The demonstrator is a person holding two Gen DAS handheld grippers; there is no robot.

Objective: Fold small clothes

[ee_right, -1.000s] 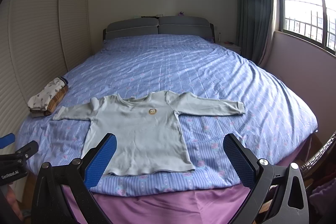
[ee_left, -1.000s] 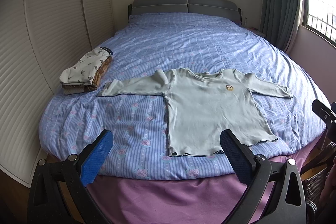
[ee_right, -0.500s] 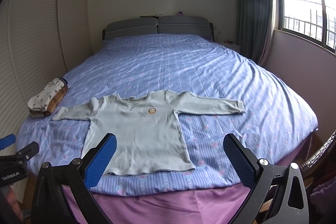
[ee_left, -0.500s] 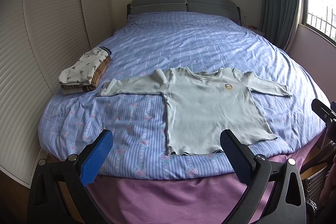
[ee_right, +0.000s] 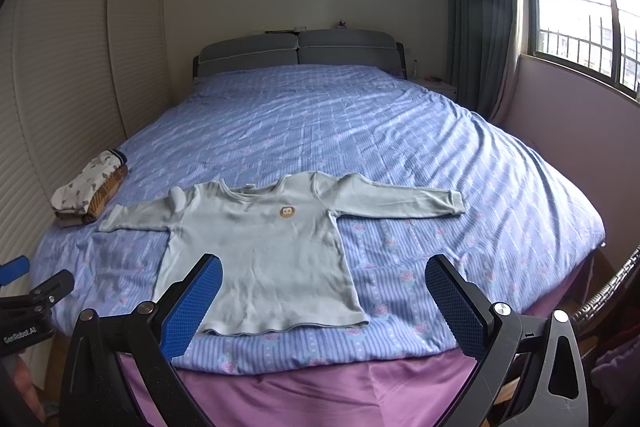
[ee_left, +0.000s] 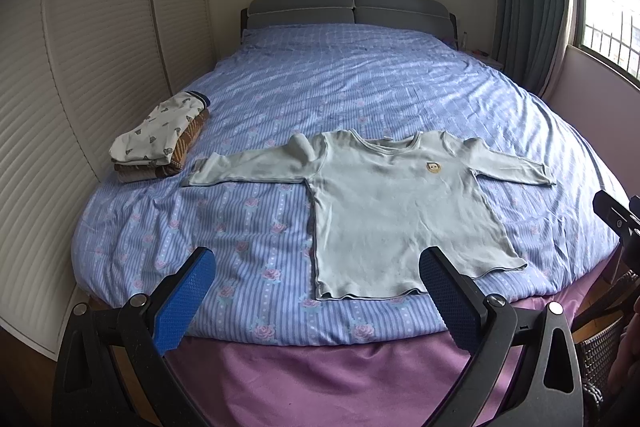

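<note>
Left wrist view: long-sleeved shirt [ee_left: 400, 211] lying flat on bed [ee_left: 360, 87] — soft, light; cuffs looking grabbable. Left gripper [ee_left: 316, 291], right gripper [ee_right: 322, 299] both hovering wide, empty.

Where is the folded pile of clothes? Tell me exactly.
In both wrist views the folded pile lies on the bed's left edge beside the slatted wardrobe doors, just beyond the cuff of the spread pale-green shirt.

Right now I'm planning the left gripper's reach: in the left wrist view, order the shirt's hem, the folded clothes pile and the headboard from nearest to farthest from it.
1. Shirt's hem: nearest, by the bed's foot edge, just ahead of the left gripper, toward its right finger.
2. Folded clothes pile: farther up, on the bed's left side.
3. Headboard: farthest, against the back wall.
</note>
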